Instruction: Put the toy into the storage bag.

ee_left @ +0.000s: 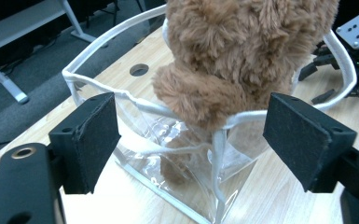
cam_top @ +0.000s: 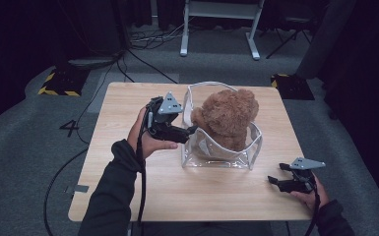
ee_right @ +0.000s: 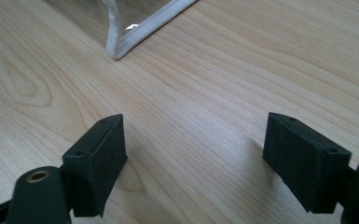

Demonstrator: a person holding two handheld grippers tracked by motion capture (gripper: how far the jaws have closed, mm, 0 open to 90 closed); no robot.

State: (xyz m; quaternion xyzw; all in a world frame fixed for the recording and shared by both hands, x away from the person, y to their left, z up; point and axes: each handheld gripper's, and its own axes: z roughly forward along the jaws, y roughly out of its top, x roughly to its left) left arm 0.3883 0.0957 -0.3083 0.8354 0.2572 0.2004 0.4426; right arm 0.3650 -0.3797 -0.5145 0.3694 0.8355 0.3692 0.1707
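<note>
**Plush bear half-in clear bag, both grippers empty**

Fluffy brown plush teddy bear point(cam_top: 228, 118) sits upright inside a clear soft-plastic bag w/ white piping along its edges point(cam_top: 252, 147), near centre of the pale wood-grain table point(cam_top: 128, 196). Bear's top half sticks well out above the bag mouth; lower body shows through the plastic in the left gripper view.

Left gripper point(cam_top: 191, 131) is at the bag's left side, just beside the rim. Jaws wide apart, nothing between the pads point(ee_left: 93, 140); the bag corner and one bear limb lie beyond them, not pinched. Right gripper point(cam_top: 275, 174) rests low over the table, front-right, well apart from the bag; jaws also spread wide, bare wood between them.

Handling, as a judgement: bear looks light, very soft, squashy, so it will compress under a grip and not slip much thx to the shaggy pile. Not fragile. Best hold prob. a limb or the head, where the pile bunches. Bag is thin, floppy, glossy film, likely slick & prone to collapse or drag along if the bear gets pushed. The piped rim point(ee_left: 121, 30) is the stiffest part, rounded cord-like trim, so the safest place to pinch. One gripper steadying the rim while the other works the bear seems sensible.
</note>
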